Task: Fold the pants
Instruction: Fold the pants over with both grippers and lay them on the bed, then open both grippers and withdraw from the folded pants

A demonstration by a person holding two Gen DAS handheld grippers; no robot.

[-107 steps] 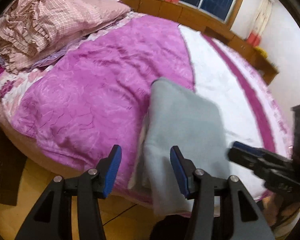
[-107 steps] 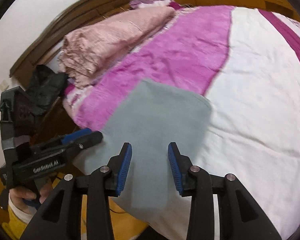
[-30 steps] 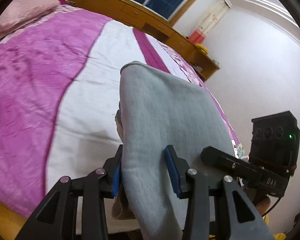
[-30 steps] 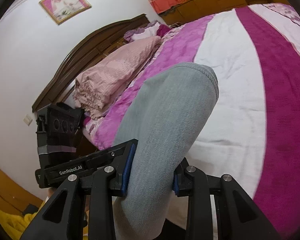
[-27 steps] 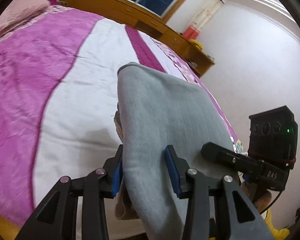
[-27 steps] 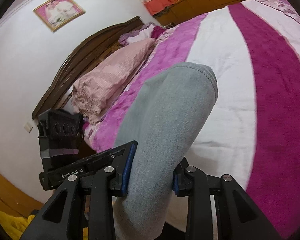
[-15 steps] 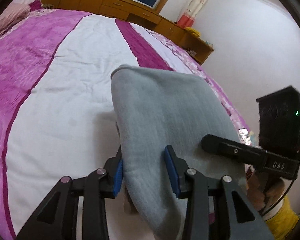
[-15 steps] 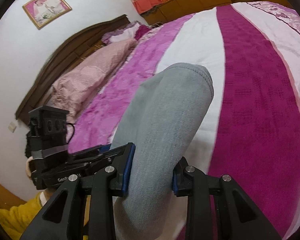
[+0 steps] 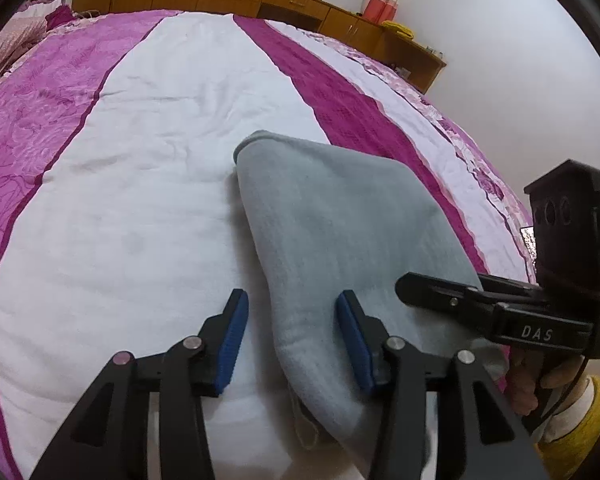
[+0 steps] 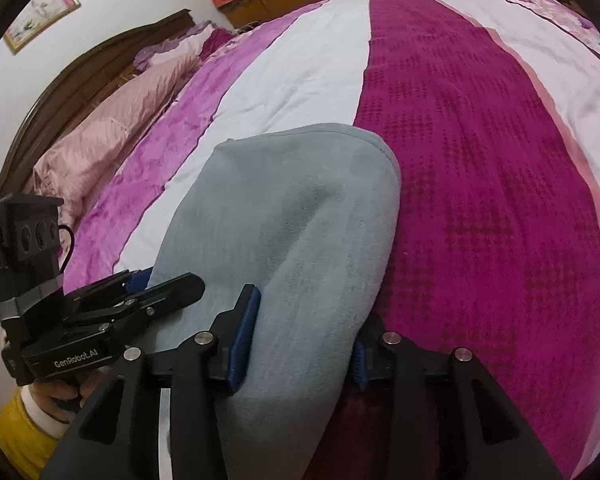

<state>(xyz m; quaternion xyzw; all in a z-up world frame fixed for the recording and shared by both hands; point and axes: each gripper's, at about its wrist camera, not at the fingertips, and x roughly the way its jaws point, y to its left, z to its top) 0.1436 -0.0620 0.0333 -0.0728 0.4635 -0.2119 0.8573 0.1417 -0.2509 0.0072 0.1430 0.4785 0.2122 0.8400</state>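
- The soft grey fleece pants (image 9: 340,240) lie in a compact folded bundle on the purple-and-white striped bedspread (image 9: 160,128), near the bed's edge.
- The left gripper (image 9: 292,336) has its blue-padded jaws spread, straddling the bundle's near corner without pinching it.
- The right gripper (image 10: 304,340) has the cloth between its jaws; whether they press it, I cannot tell.
- To my eye the folding looks done, the bundle set down; only letting go and backing off seems left.
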